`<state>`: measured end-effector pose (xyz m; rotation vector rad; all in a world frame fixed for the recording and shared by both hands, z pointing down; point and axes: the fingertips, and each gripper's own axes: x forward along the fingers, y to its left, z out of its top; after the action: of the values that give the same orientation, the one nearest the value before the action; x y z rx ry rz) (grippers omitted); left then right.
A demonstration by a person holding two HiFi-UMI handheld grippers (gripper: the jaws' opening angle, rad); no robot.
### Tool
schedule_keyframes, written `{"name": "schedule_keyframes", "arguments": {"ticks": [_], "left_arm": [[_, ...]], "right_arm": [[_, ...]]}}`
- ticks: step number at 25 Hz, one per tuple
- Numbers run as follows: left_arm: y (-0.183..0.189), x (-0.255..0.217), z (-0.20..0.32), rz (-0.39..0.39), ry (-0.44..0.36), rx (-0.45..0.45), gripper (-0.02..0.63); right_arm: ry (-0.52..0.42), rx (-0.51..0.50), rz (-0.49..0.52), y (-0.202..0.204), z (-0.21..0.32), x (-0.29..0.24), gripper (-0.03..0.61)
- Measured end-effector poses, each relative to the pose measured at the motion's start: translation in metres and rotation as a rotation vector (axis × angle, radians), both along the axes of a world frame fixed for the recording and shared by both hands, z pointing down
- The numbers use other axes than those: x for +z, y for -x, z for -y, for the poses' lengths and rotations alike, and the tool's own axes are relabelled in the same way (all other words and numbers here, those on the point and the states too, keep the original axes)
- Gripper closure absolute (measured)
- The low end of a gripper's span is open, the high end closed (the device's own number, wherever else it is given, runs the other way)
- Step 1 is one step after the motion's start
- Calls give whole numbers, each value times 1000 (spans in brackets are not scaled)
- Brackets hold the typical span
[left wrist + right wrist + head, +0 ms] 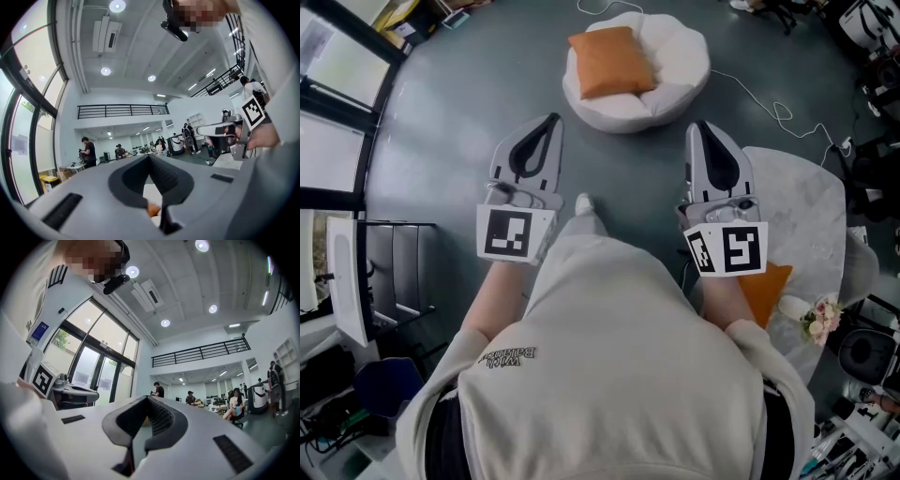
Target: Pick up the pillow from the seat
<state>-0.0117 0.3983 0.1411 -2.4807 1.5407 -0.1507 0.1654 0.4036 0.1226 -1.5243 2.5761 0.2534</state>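
Two-handed, held left gripper (546, 131) and right gripper (705, 133) side by side mid-frame, jaws together and empty, likely pending approach, well short of the orange pillow (605, 62) on the white seat (680, 56) at upper centre.

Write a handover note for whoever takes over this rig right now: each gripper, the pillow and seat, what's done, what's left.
Left gripper: shut, empty, held out in front of the body.
Right gripper: shut, empty, level with the left.
Pillow: orange, lying on the left part of the white seat, ahead on the floor, apart from both grippers.
Done: nothing yet; the pillow is untouched.
Left: move closer, open a gripper, grasp the pillow, lift it off the seat.
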Motion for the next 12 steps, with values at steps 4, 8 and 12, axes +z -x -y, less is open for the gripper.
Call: {"name": "schedule_keyframes", "arguments": {"ticks": [4,8,12], "left_arm": [[-6,6,9,12,-19,10,604],[-5,20,28,4,-14,28,604],[-7,37,60,1,3,56,604]], "right_arm": [[-10,3,-4,-4,10,8,569],[-5,24,-5,-3,26,21,569],[3,32,-11,1,51,34,569]]}}
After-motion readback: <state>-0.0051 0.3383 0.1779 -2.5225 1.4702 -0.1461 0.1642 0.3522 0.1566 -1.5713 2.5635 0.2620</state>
